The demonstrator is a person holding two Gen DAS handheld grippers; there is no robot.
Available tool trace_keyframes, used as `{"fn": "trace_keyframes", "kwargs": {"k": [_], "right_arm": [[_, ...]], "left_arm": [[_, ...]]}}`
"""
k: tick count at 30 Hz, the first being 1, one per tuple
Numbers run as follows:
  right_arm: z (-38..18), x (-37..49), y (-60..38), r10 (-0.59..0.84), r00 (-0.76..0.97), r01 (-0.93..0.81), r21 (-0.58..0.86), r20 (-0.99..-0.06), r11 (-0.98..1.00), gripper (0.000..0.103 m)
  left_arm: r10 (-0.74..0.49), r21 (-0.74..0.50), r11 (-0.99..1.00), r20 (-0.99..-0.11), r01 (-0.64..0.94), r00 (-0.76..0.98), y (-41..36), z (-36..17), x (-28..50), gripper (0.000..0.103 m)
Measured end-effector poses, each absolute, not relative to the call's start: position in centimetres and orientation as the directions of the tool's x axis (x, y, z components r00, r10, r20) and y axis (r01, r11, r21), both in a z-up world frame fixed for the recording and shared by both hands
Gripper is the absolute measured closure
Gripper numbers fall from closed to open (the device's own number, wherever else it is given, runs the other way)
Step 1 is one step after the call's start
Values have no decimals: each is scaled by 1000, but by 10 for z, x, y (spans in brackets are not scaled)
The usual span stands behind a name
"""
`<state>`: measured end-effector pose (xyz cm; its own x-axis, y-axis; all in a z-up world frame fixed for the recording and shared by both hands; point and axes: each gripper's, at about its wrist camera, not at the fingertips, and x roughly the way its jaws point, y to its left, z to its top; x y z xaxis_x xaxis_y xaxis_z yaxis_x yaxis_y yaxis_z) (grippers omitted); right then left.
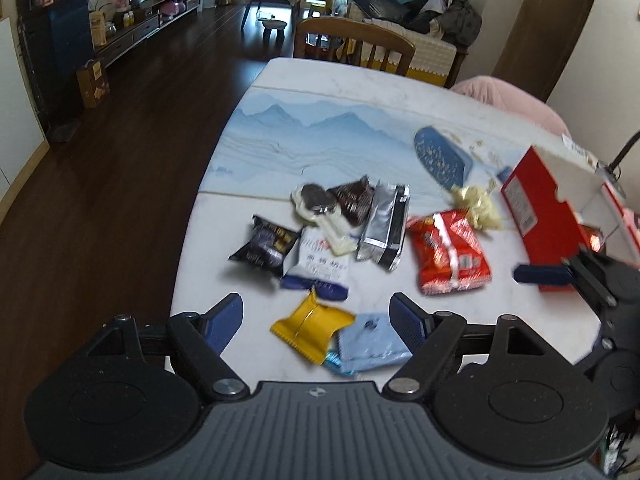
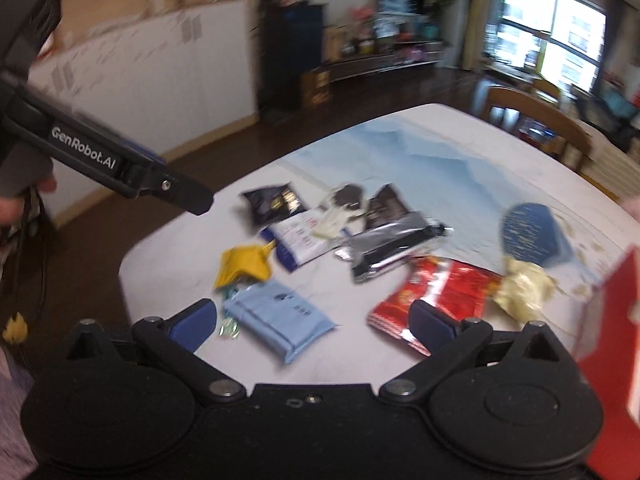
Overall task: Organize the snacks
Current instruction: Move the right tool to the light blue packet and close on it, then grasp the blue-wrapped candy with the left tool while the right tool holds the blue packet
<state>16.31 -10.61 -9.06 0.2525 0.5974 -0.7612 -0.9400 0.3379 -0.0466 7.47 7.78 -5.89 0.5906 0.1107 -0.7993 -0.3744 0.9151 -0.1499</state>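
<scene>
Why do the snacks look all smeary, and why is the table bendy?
Left wrist view: the red crinkly snack bag is smeared by motion and the white table bulges from the fisheye lens. Right wrist view: blurrier still, with glare at the bright window.

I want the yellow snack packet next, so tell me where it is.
The yellow packet lies near the table's front edge, touching the light blue packet on its right, just ahead of the left gripper.
</scene>
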Motion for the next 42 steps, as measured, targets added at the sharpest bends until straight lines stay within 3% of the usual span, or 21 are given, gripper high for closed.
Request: {"fn": "trace_keyframes", "kwargs": {"k": [15, 23, 25, 34, 42], "right_arm": [[-156, 179, -42, 462, 37, -999, -43, -886, -1, 12], [-165, 190, -34, 421, -57, -994, 14, -905, -105, 19], [-163, 189, -34, 430, -59, -992, 7, -901, -122, 31], [-159, 186, -44, 466, 12, -997, -46, -885, -62, 53], [-154, 186, -75, 504, 108, -994, -87, -857, 66, 56]], "left_arm": [[112, -179, 851, -857, -493, 504, 77, -100, 45, 23], [104, -200, 827, -864, -526, 492, 73, -109, 42, 23], [105, -201, 823, -865, -532, 490, 72, -111, 43, 23], [133, -175, 818, -869, -548, 476, 60, -123, 59, 23], [137, -165, 810, -879, -562, 456, 42, -139, 80, 23]]}}
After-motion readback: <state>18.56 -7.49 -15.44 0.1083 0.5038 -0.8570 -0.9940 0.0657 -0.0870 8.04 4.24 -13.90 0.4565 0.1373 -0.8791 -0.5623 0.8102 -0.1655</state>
